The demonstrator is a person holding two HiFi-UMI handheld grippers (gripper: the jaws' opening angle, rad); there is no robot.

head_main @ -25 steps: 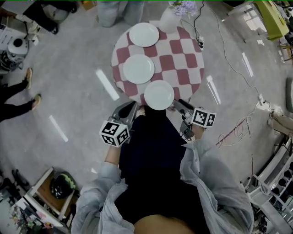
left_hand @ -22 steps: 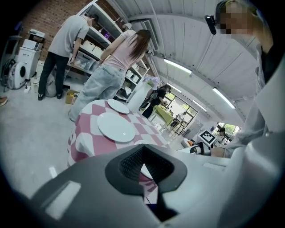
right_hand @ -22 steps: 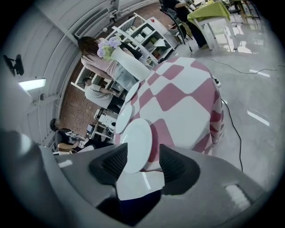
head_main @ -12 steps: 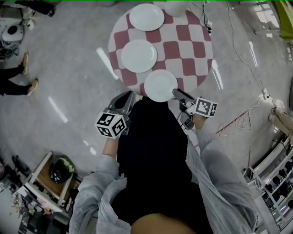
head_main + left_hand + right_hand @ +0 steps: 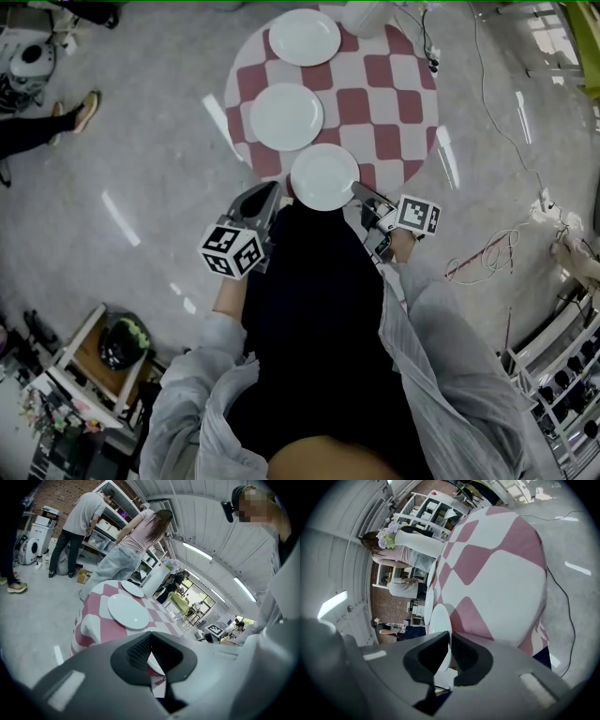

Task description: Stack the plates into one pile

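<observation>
Nearest plate (image 5: 324, 176), rim clamped in the just-closed right gripper (image 5: 357, 190), should lift level toward the middle plate (image 5: 286, 116); left gripper (image 5: 276, 189) clenched, empty.

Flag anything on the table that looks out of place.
The nearest white round plate juts past the near edge of the round red-and-white checked table; the right gripper has just closed on its rim.

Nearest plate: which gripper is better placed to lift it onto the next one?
Right. The right gripper has just closed on the rim of the nearest plate; the left gripper sits beside it, holding nothing.
</observation>
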